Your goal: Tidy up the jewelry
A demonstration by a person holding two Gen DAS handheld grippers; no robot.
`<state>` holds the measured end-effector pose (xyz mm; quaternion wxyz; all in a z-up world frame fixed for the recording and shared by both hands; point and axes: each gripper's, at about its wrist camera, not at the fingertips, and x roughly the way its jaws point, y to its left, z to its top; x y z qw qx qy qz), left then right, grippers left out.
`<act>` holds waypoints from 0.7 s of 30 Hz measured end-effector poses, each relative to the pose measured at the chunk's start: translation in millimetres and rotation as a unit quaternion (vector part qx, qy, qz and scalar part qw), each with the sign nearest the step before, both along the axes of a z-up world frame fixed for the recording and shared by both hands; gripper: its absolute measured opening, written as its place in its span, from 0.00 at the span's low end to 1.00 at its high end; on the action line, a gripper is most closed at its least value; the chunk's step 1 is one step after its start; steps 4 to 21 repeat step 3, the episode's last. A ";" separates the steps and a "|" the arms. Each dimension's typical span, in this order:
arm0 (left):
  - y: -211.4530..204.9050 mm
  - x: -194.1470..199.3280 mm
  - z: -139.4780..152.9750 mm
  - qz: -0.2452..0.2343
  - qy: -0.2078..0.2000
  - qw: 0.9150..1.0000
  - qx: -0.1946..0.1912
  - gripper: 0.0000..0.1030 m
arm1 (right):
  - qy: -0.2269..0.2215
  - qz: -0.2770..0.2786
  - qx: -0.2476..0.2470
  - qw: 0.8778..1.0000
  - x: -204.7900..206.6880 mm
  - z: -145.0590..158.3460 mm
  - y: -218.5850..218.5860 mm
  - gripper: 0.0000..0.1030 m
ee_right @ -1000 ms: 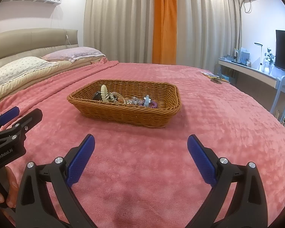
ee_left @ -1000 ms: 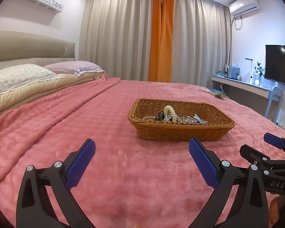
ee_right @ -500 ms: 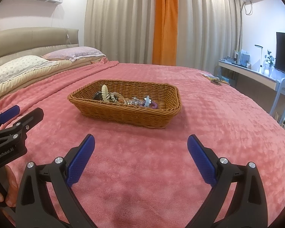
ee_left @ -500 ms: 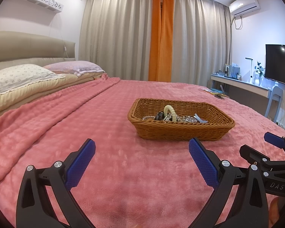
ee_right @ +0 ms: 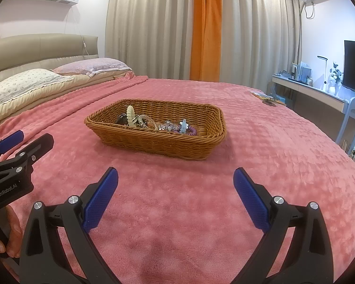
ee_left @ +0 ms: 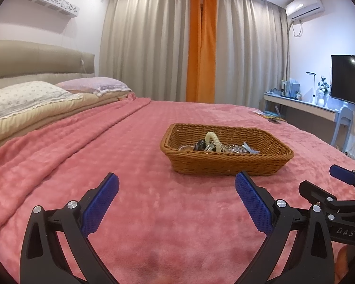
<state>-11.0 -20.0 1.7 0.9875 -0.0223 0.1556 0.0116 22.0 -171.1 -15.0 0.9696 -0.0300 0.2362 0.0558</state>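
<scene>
We hold both tools low over the pink blanket (ee_left: 153, 213), short of the wicker basket (ee_right: 158, 145), and neither carries anything: the left gripper (ee_left: 177, 203) has its blue pads spread wide, and the right gripper (ee_right: 175, 197) is spread just as wide. All the jewelry (ee_right: 153, 124) we can see lies in a loose heap inside the basket, and we see no piece on the blanket around it. That fits a heap waiting to be sorted as well as pieces already gathered in, so we judge no further. If we do reach in, we think it wise to come from above the rim, take one piece at a time, and close gently, since tangled strands may drag neighbours along. In the heap we make out a cream ribbed loop (ee_right: 130, 116) standing upright near the left end, a dark piece beside it, sparkling clear beads in the middle, a pale blue clip (ee_right: 184, 125) and a purple coil (ee_right: 192, 131) toward the right. Finer detail is too small to tell.
</scene>
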 end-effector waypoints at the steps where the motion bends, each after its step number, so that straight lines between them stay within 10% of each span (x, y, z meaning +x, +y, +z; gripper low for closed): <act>1: 0.1 0.0 0.1 0.000 0.000 1.000 0.000 0.93 | 0.000 0.000 0.000 1.000 0.1 0.1 0.2 0.91; 21: 0.9 -0.3 0.2 0.000 0.001 1.000 -0.003 0.93 | 0.000 0.000 0.000 1.000 -0.2 0.0 0.1 0.91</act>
